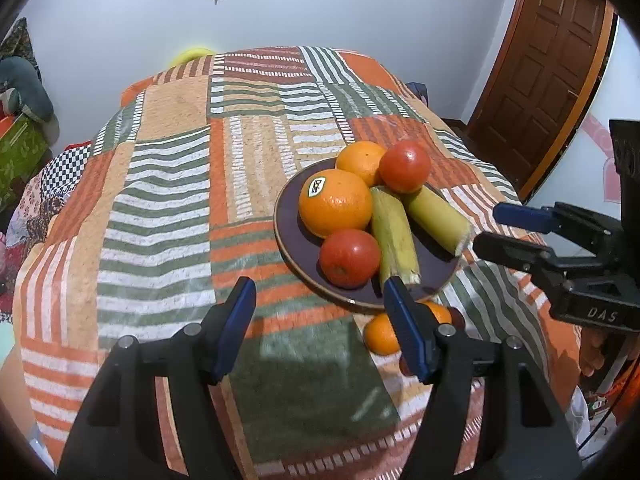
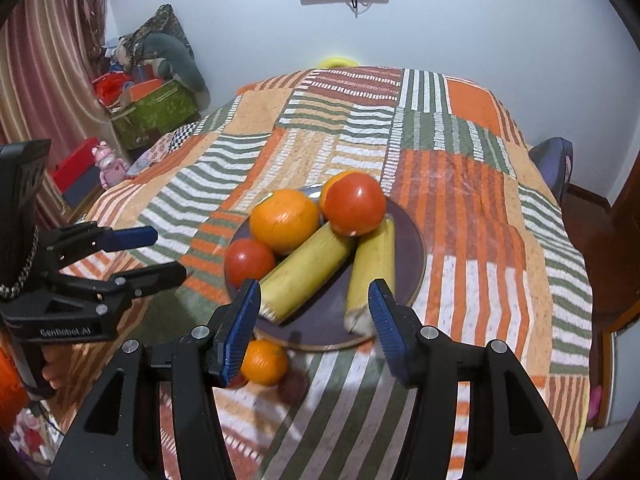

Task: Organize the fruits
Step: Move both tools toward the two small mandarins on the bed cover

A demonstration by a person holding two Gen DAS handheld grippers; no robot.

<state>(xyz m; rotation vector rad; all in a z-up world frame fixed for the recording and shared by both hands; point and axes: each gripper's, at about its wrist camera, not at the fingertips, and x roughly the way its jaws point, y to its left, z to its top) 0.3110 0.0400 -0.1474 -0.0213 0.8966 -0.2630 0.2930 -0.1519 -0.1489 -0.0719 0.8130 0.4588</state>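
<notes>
Beside the plate (image 2: 416, 276) on the worktop lies a loose orange (image 2: 264, 362) — nearest the right gripper (image 2: 316, 328); both jaws gape empty, left gripper (image 1: 320, 328) alike.

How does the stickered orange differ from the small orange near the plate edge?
The stickered orange lies on the plate; the small orange sits off it on the cloth. The stickered orange is clearly larger and labelled; no label shows on the small orange. Both are round and orange-skinned.

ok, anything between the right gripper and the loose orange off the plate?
Nothing visible. The loose orange lies on the cloth just short of the plate, beside the open right gripper and partly behind its left finger.
</notes>
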